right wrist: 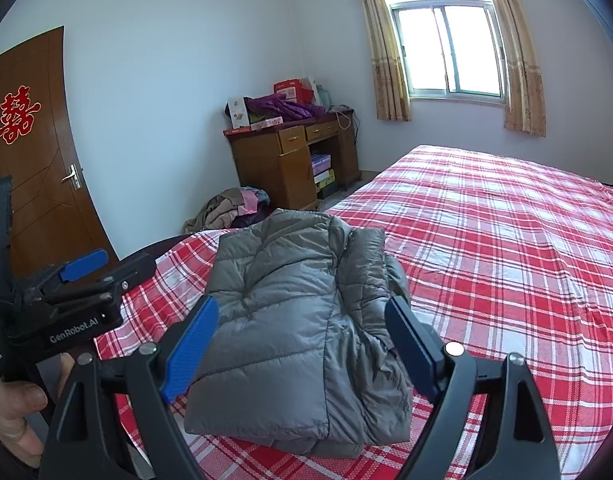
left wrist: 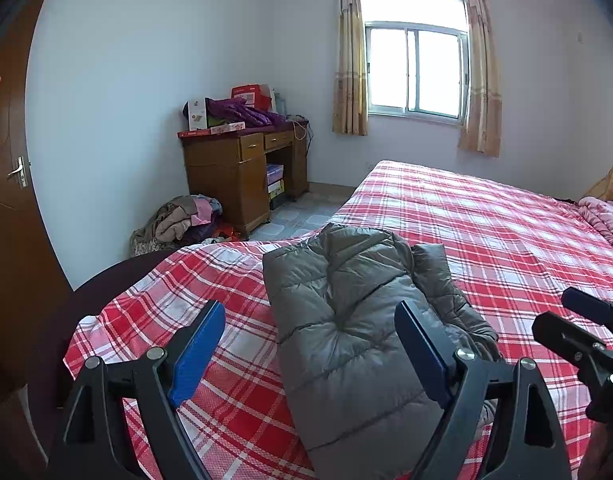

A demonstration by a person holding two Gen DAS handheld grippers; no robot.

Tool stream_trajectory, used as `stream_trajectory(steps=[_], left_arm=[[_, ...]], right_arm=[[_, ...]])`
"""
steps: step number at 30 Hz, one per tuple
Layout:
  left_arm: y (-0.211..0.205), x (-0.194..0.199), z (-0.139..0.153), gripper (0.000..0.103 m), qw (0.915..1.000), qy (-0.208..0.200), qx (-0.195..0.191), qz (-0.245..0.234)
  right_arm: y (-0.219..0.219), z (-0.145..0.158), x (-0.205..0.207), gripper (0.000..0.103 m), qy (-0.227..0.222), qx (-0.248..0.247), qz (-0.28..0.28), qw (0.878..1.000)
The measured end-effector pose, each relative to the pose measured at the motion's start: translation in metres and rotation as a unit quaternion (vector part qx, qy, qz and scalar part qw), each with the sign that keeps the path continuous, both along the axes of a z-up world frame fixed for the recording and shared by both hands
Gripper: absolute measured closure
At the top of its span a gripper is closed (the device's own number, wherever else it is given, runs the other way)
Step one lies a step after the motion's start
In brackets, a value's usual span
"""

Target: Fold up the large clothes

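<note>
Grey padded jacket [right wrist: 298, 332] is seen lying on the red plaid bed [right wrist: 506, 248], near the bed's foot corner, already gathered into a compact bundle with 1 sleeve tucked along its window-side edge. Both tools are held released above the bed: the left tool [left wrist: 310, 356] and the right tool [right wrist: 302, 350] each stand wide apart with nothing pinched between the blue pads. Judged from this, folding seems nearly finished. If a last fold is wanted, the bundle's near corners should be gripped evenly, lifted low over the bed and laid flat, so the slippery quilted layers are not allowed to slide apart.
</note>
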State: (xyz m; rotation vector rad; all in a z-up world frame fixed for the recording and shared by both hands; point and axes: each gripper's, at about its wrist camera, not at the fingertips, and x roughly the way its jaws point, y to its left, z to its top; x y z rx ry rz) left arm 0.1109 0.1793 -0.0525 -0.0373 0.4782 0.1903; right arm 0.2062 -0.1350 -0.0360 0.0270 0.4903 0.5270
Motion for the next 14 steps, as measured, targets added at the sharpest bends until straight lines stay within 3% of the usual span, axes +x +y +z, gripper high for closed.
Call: stream_trajectory(steps=[14], left_arm=[[-0.0063,-0.0007,-0.0046,0.016,0.9996,-0.009,0.026,0.006]], right_arm=[[0.0015,-0.0005,0.0002,0.015,0.000,-0.001,0.000,1.000]])
